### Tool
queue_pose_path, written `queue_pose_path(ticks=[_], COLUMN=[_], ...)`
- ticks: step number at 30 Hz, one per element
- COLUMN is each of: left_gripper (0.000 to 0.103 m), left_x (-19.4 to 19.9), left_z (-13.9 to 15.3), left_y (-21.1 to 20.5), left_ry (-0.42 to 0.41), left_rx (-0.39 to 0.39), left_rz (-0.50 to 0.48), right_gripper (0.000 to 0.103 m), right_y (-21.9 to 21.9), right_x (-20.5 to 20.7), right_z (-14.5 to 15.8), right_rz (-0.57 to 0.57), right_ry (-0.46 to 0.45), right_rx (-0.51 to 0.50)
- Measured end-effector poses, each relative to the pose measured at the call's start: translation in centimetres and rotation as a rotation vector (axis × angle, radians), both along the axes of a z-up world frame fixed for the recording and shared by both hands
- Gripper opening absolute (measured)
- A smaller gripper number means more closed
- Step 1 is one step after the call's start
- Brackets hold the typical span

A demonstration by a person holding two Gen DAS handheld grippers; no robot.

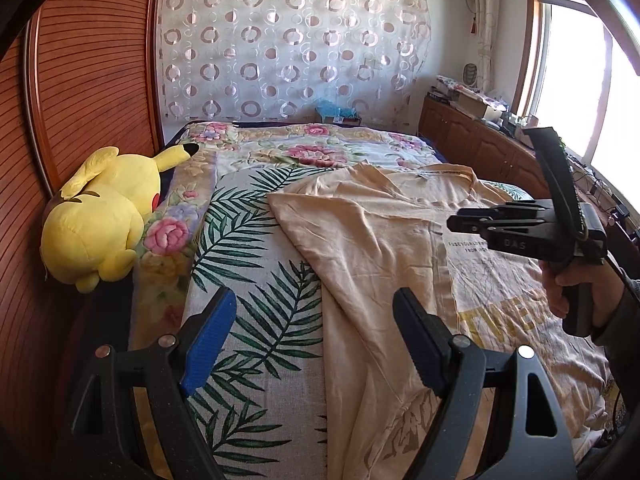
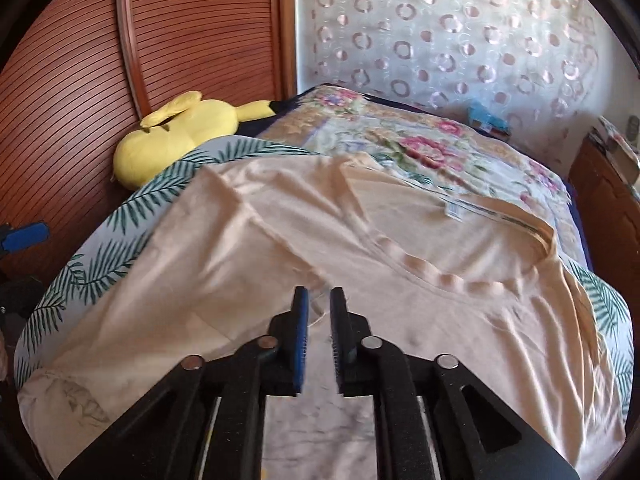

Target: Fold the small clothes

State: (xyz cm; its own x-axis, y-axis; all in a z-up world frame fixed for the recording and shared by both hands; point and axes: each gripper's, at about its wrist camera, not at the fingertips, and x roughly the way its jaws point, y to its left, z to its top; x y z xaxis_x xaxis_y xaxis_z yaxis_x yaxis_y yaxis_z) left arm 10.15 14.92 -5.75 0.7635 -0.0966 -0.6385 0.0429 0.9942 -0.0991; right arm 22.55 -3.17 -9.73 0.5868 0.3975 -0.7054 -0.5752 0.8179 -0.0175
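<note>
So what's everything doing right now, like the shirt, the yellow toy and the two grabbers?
shirt: spread on the bed, one side folded over
yellow toy: lying on its side by the headboard
left gripper: open, empty
right gripper: narrow gap, nothing gripped

The right gripper (image 1: 550, 148) is showing "DAS" on its black body. The shirt (image 1: 380, 248) is carrying small print beginning "FUSE YOUR LIFE", partly hidden, and large cut-off yellow letters.

Peach T-shirt (image 1: 372, 240); white sheet (image 1: 248, 264) with green fern leaves; yellow plush toy (image 1: 100, 216); pink-flowered quilt (image 1: 316, 148); blue-padded fingers (image 1: 208, 340).
</note>
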Motion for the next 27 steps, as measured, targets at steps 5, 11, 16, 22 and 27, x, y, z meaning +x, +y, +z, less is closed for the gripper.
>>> queue_pose_path(ticks=[5,11,16,22,27], left_gripper=[0.081,0.081,0.078,0.062,0.053], left_x=[2.1,6.7,10.3,13.8,15.6], left_z=[-0.2,-1.0,-2.0,-3.2,-3.9], left_y=[-0.2,0.4,0.9,2.1,2.5], left_ry=[0.018,0.049,0.092,0.142,0.172], left_rx=[0.018,0.025,0.027,0.005,-0.010], left_rz=[-0.006,-0.005,-0.012,-0.003,-0.018], right_gripper=[0.036,0.036,0.036,0.036,0.041], right_y=[-2.3,-5.6,-8.6,-9.5,-11.0], right_x=[-0.4,0.5,1.5,1.7,1.1], right_z=[0.4,0.1,-0.4,-0.3,-0.5], right_rz=[-0.031,-0.044,-0.061,-0.022,-0.012], right_ry=[-0.008,0.002,0.024,0.032,0.019], right_rx=[-0.007,-0.039,-0.064,-0.042,-0.021])
